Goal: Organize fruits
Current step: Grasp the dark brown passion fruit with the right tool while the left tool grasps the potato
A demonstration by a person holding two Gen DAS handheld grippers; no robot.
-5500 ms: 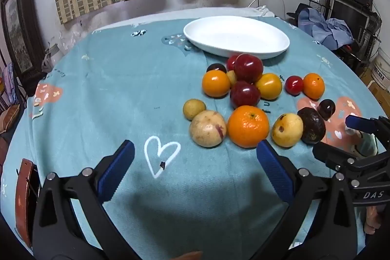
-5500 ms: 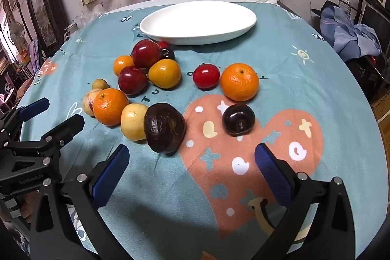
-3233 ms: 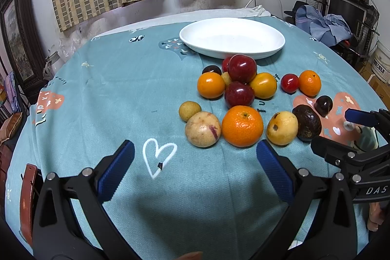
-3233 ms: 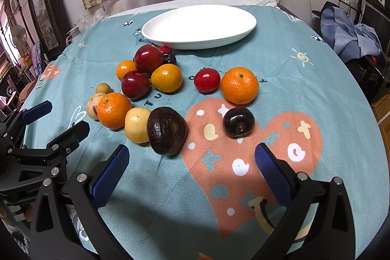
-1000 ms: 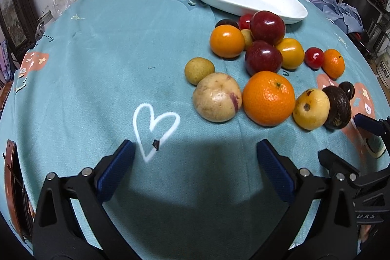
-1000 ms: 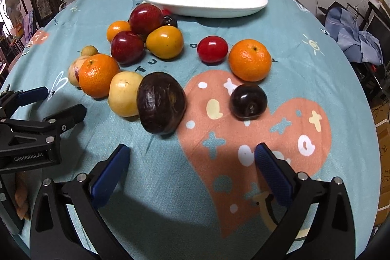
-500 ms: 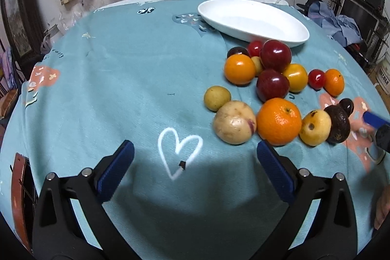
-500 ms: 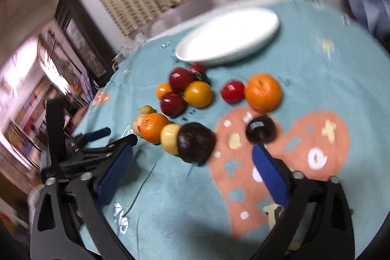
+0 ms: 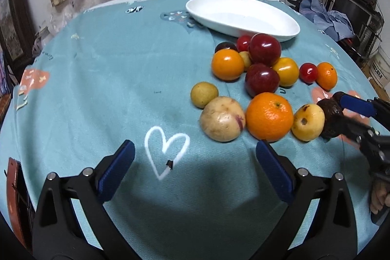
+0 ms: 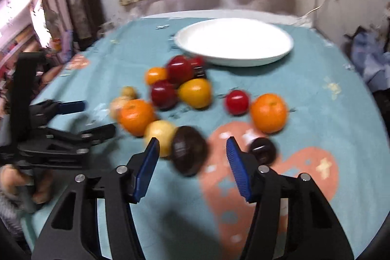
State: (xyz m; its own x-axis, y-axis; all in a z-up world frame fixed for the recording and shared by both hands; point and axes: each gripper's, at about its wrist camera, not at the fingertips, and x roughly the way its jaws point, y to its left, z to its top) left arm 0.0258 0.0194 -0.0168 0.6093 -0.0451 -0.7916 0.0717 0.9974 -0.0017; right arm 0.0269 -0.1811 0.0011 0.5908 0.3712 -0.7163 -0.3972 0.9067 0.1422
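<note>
Several fruits lie in a cluster on the teal tablecloth in front of an empty white plate (image 9: 243, 14), also in the right wrist view (image 10: 234, 40). A large orange (image 9: 269, 120), a pale potato-like fruit (image 9: 221, 122) and a yellow fruit (image 9: 308, 122) lie nearest. My left gripper (image 9: 195, 169) is open and empty, short of them. My right gripper (image 10: 192, 158) is open, its jaws either side of a dark brown wrinkled fruit (image 10: 189, 152), not closed on it. It also shows at the right of the left wrist view (image 9: 353, 113).
Red apples (image 9: 264, 49), a small orange (image 10: 268, 112), a red tomato (image 10: 237, 101) and a dark plum (image 10: 263, 150) lie around. A white heart (image 9: 165, 151) is printed on the cloth. Chairs and clutter stand beyond the table's right edge.
My right gripper has moved forward and down to the dark brown fruit and its jaws have narrowed around it. The left gripper has barely moved.
</note>
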